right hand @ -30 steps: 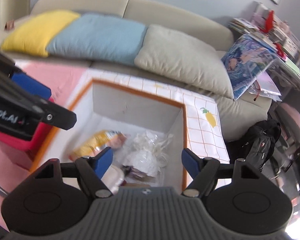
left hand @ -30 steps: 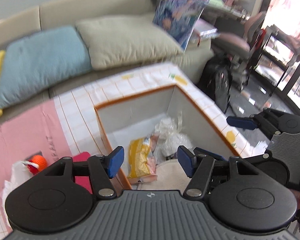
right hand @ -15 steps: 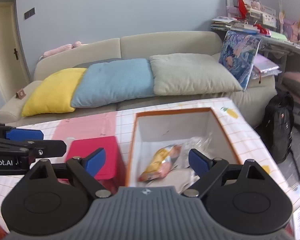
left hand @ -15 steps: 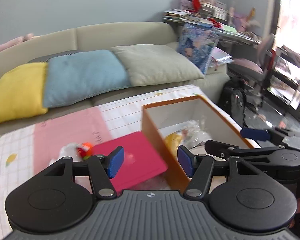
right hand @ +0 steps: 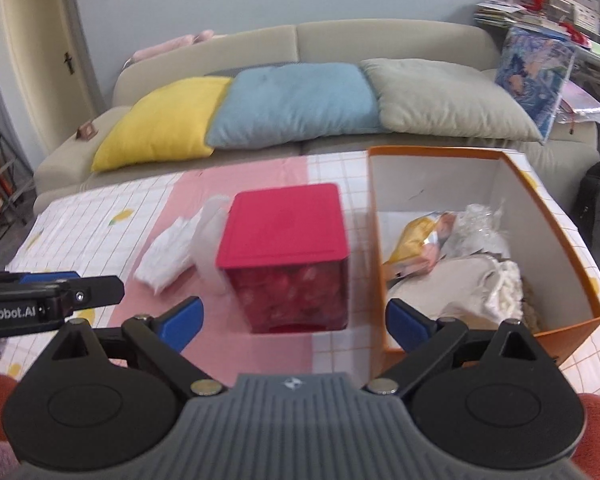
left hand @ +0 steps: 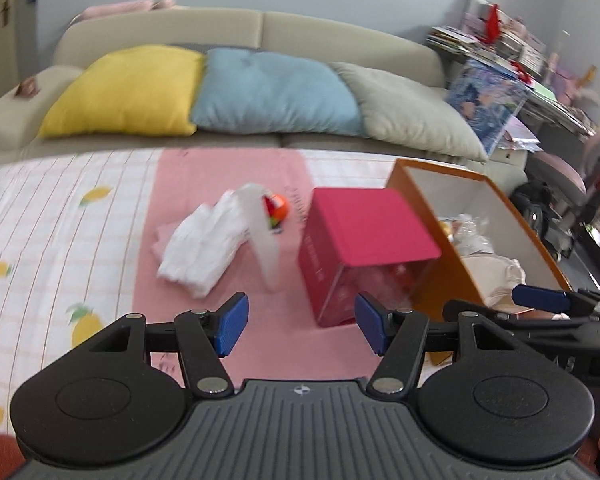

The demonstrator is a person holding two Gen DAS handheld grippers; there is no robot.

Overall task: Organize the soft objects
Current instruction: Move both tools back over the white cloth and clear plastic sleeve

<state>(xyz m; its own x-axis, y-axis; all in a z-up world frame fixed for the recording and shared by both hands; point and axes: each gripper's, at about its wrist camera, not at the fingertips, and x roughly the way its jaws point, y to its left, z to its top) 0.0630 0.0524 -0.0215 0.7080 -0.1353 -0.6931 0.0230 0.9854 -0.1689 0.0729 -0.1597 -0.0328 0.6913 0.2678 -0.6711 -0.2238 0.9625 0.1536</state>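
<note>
Beside the orange cardboard box (right hand: 556, 216), perhaps plastic, a glossy red-lidded cube (right hand: 286, 256).

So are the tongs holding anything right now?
No, nothing. The left tongs are open and empty above the pink cloth. The right tongs have just been opening wider, with nothing between them; the red box sits untouched beyond.

Ahead of the right gripper (right hand: 294, 322) with blue pads (right hand: 182, 318): a red box (right hand: 286, 226), an orange bin (right hand: 380, 280) with white inside, a white cloth (right hand: 162, 260) on pink-and-white checked tablecloth (right hand: 100, 216) with lemons.
</note>
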